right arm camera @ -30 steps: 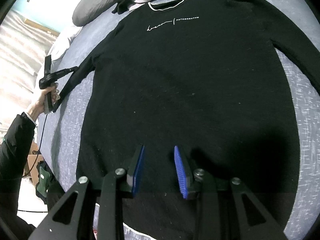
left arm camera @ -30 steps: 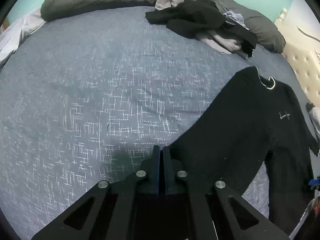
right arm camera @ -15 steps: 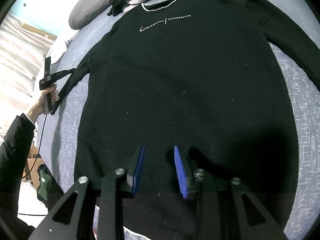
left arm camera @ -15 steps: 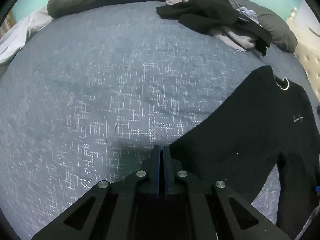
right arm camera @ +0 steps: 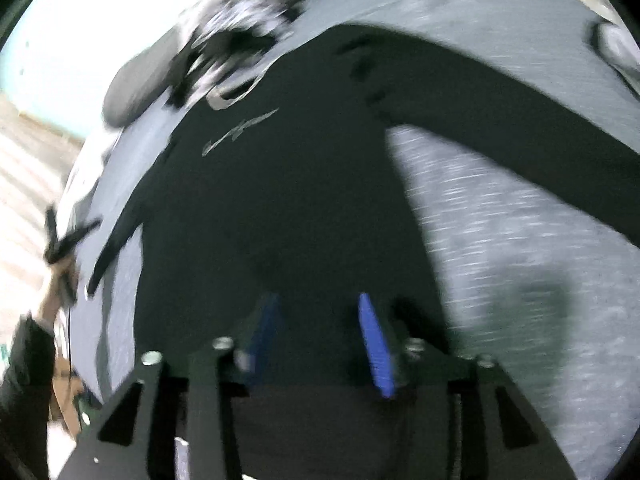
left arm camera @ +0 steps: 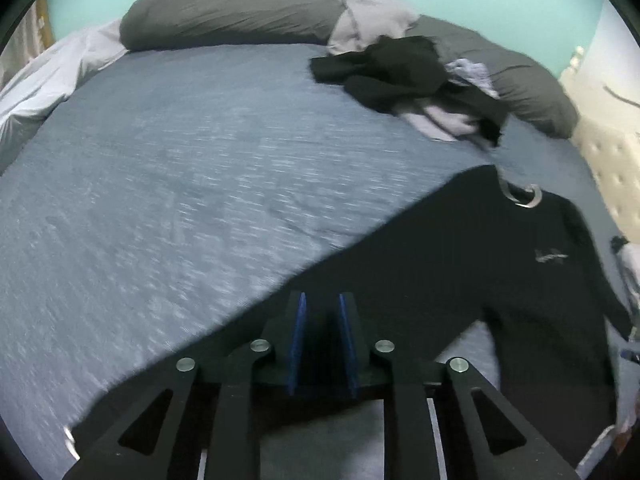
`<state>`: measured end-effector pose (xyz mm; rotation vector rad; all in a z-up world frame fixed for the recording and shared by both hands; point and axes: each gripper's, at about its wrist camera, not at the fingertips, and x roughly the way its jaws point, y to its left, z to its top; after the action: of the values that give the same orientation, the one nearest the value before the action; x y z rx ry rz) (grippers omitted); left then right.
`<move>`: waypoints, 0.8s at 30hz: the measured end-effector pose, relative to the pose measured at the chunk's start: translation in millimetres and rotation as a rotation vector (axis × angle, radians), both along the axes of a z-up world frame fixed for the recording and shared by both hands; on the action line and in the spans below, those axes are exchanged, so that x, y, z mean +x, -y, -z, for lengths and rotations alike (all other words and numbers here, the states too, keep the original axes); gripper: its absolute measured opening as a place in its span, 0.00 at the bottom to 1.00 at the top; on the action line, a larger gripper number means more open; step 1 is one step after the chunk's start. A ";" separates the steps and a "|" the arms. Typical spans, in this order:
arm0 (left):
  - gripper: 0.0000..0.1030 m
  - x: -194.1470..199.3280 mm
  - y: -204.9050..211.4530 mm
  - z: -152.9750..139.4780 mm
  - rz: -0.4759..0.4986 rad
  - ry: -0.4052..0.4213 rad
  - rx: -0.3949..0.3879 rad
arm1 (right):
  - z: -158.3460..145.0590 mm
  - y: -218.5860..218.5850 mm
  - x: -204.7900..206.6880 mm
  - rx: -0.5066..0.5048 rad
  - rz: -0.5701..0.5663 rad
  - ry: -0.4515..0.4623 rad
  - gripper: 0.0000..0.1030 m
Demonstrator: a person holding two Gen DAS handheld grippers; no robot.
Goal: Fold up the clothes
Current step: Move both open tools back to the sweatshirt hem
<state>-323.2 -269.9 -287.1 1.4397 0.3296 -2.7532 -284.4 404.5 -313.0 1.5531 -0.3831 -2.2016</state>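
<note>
A black long-sleeved sweater (left arm camera: 500, 280) lies spread face up on the grey-blue bed (left arm camera: 180, 180), its white-edged collar (left arm camera: 524, 200) towards the pillows. My left gripper (left arm camera: 322, 308) hangs over one sleeve (left arm camera: 200, 372), which runs diagonally beneath it. Its jaws are opening, and the blue pads stand a little apart without pressing on the cloth. My right gripper (right arm camera: 318, 300) hovers over the lower body of the sweater (right arm camera: 280, 220). Its jaws are also opening, with only the flat cloth below them. The other sleeve (right arm camera: 500, 120) stretches away to the right. The right wrist view is blurred.
A heap of black and pale clothes (left arm camera: 420, 84) lies at the head of the bed against grey pillows (left arm camera: 224, 12). White bedding (left arm camera: 40, 80) bunches at the left edge. A cream tufted surface (left arm camera: 608, 160) borders the bed. A person's hand (right arm camera: 56, 280) shows at the bed's left edge.
The left gripper went from shut to slightly parted and shifted along the sleeve. The right gripper's pads spread wider and it swung sideways, bringing bare bedspread into view at the right.
</note>
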 end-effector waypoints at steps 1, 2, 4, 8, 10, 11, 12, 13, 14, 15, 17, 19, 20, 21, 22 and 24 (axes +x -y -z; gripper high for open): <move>0.20 3.4 -8.1 -0.8 0.006 -0.002 0.012 | -1.0 -14.6 -2.3 0.003 0.031 -0.001 0.47; 0.21 6.7 -15.7 -1.0 0.012 -0.002 0.023 | -2.0 -29.1 -4.5 0.005 0.062 -0.002 0.47; 0.21 13.6 -32.7 0.1 0.025 -0.001 0.045 | -4.4 -57.9 -8.4 0.024 0.126 -0.011 0.47; 0.22 25.9 -66.4 2.0 0.059 0.008 0.067 | -9.6 -117.4 -14.3 0.071 0.268 -0.040 0.47; 0.22 33.3 -81.2 1.8 0.074 0.011 0.081 | -12.1 -149.8 -16.5 0.083 0.351 -0.053 0.54; 0.23 37.6 -89.0 1.7 0.085 0.013 0.089 | -12.1 -162.0 -17.2 0.089 0.379 -0.059 0.56; 0.23 41.3 -96.3 1.8 0.093 0.015 0.094 | -11.7 -174.2 -16.8 0.084 0.411 -0.058 0.56; 0.24 44.9 -103.5 2.2 0.103 0.019 0.101 | -11.0 -186.5 -16.4 0.078 0.442 -0.055 0.56; 0.25 48.3 -110.4 3.0 0.113 0.027 0.109 | -8.2 -198.9 -16.4 0.063 0.473 -0.041 0.56; 0.25 52.1 -118.0 3.9 0.126 0.036 0.114 | -4.8 -210.2 -16.0 0.052 0.499 -0.026 0.56; 0.25 59.6 -131.6 5.4 0.151 0.050 0.105 | -1.1 -224.9 -14.5 0.054 0.530 -0.014 0.56; 0.25 66.4 -142.6 6.6 0.171 0.063 0.094 | 2.9 -229.8 -11.6 0.039 0.542 -0.004 0.56; 0.25 69.6 -146.3 7.2 0.177 0.070 0.095 | 4.8 -232.2 -10.2 0.032 0.549 0.001 0.56; 0.25 72.8 -149.9 7.7 0.184 0.077 0.097 | 6.7 -233.2 -8.6 0.025 0.549 0.007 0.56; 0.25 76.3 -153.2 8.0 0.189 0.086 0.102 | 7.8 -226.1 -6.1 0.022 0.516 0.014 0.56; 0.25 83.9 -159.4 9.1 0.201 0.110 0.117 | 10.0 -211.9 -1.2 0.015 0.450 0.029 0.56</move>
<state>-239.3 -110.6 -296.1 1.7350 0.3671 -2.8344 -285.6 616.4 -323.0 1.6327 -0.7925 -2.5136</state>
